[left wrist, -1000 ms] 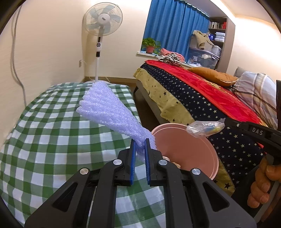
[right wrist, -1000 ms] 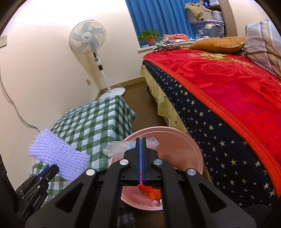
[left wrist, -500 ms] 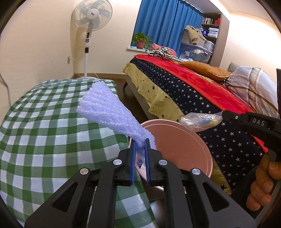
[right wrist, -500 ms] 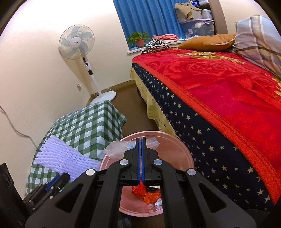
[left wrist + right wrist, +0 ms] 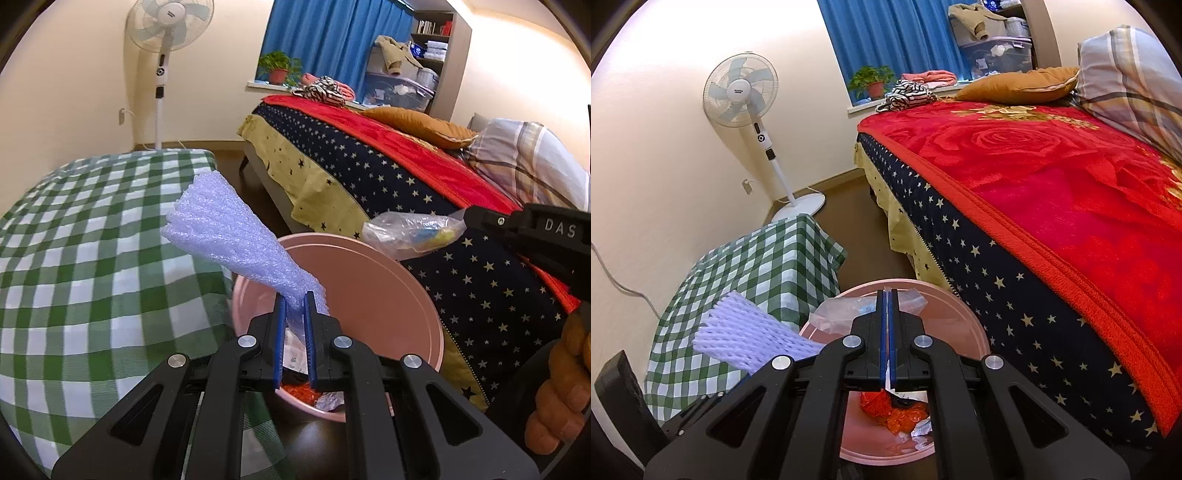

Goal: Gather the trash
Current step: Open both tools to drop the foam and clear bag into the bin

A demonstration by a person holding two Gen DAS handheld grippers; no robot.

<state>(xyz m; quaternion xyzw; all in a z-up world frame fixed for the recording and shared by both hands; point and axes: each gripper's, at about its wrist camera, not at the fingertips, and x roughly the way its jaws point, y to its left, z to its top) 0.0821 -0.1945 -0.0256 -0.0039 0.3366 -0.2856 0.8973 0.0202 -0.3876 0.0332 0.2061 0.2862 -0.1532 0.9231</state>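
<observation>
Two grippers over the pink bin (image 5: 424, 295) | left gripper (image 5: 294, 306) clamped on white foam net (image 5: 236, 243), long side sticking up past bin's near rim | right gripper (image 5: 888, 306) pinching clear plastic bag (image 5: 842, 312) above bin's middle, nearer to drop

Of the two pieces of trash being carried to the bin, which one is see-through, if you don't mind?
The clear plastic bag, pinched by the right gripper. The other, in the left gripper, is opaque pale-purple foam netting.
</observation>
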